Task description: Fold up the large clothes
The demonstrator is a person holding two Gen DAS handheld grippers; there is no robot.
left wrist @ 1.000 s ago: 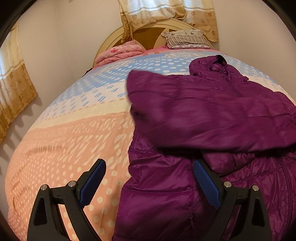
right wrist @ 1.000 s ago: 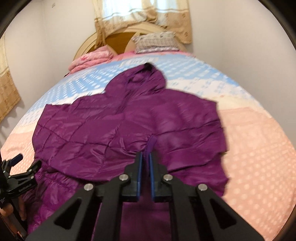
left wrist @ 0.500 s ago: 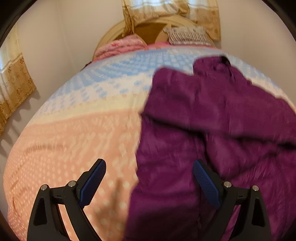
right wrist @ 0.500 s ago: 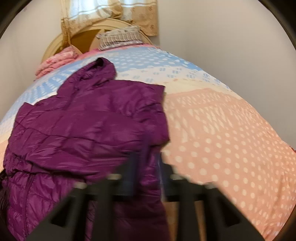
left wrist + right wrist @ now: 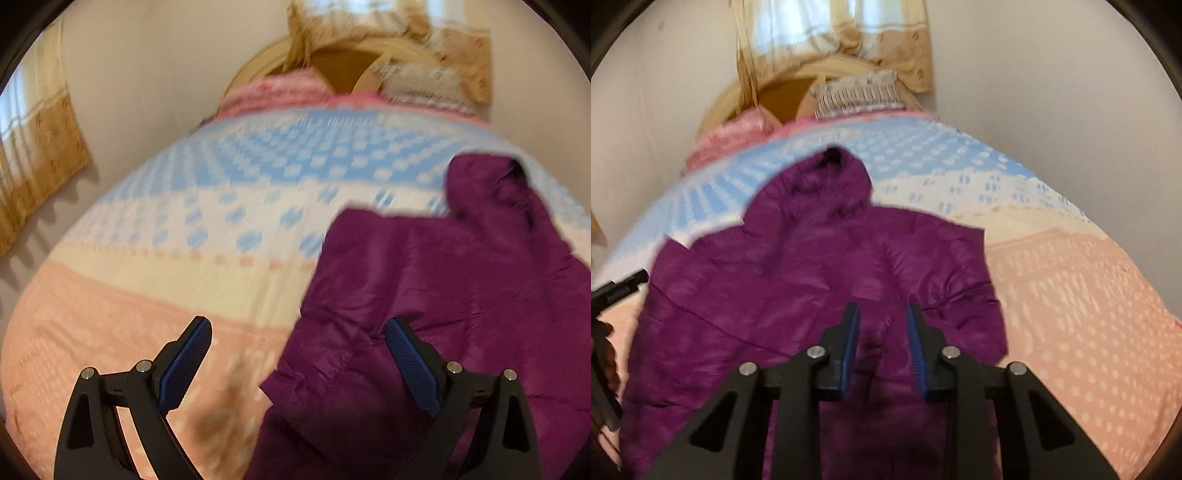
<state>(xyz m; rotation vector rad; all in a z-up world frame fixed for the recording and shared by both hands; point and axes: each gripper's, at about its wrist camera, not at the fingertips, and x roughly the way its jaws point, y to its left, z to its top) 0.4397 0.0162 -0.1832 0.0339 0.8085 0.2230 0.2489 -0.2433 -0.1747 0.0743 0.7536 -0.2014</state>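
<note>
Jacket (image 5: 812, 295) sleeves folded inward, mid-bed. Right gripper (image 5: 882, 325) closing, nothing pinched; left gripper (image 5: 299, 354) wide, empty, for next fold.

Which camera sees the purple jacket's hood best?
The right wrist view: the hood lies whole near mid-picture, above the jacket body. The left wrist view catches it only at the right edge, blurred and partly cut off.

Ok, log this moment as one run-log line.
stage: sleeves folded in | purple jacket flat on bed | left gripper: open, empty | right gripper: jaws closing, nothing pinched
</note>
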